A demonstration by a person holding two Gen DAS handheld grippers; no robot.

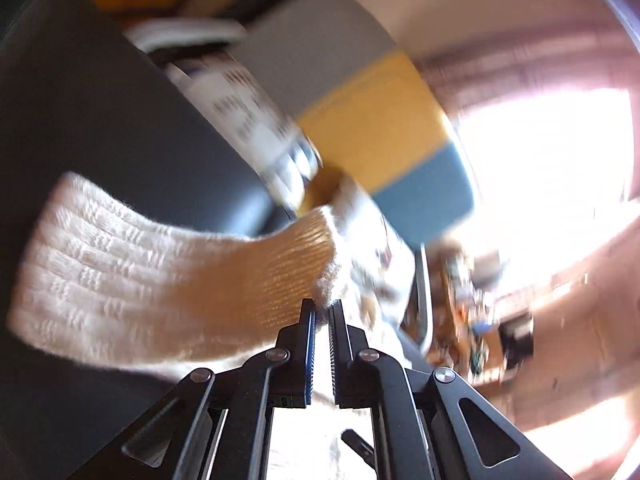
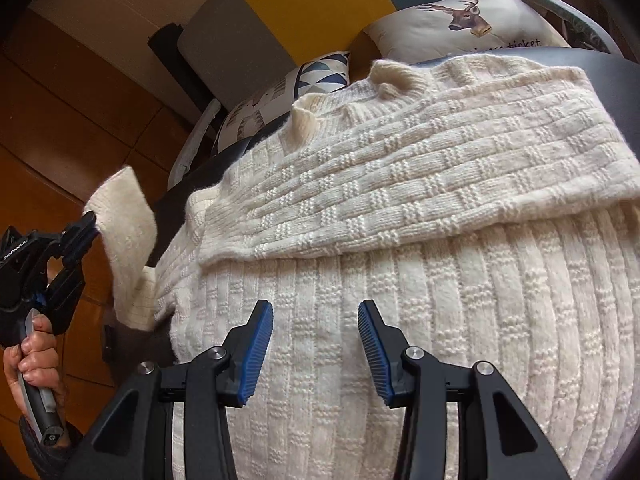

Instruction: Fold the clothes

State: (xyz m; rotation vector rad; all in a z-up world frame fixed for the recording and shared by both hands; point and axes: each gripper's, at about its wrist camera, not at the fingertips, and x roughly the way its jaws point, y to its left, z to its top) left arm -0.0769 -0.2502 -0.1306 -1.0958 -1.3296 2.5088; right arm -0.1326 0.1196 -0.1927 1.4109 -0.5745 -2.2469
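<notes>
Cream sweater [image 2: 400, 280] spread on dark surface [image 2: 608, 80].
Left gripper [image 1: 322, 312] clamped on sleeve cuff [image 1: 280, 264], at nine o'clock of the body. Right gripper [image 2: 316, 344] agape over body, pads clear.

The sweater [image 2: 400, 280] is cream, knitted in a basket-weave check, on a dark grey worktop [image 2: 600, 80]. One pillow [image 2: 460, 28] is white with a brown deer print, another [image 2: 316, 74] has blue triangles. Each hand-held gripper [image 2: 316, 354] is black with blue pads. The floor [image 2: 80, 100] is orange-brown wood.
</notes>
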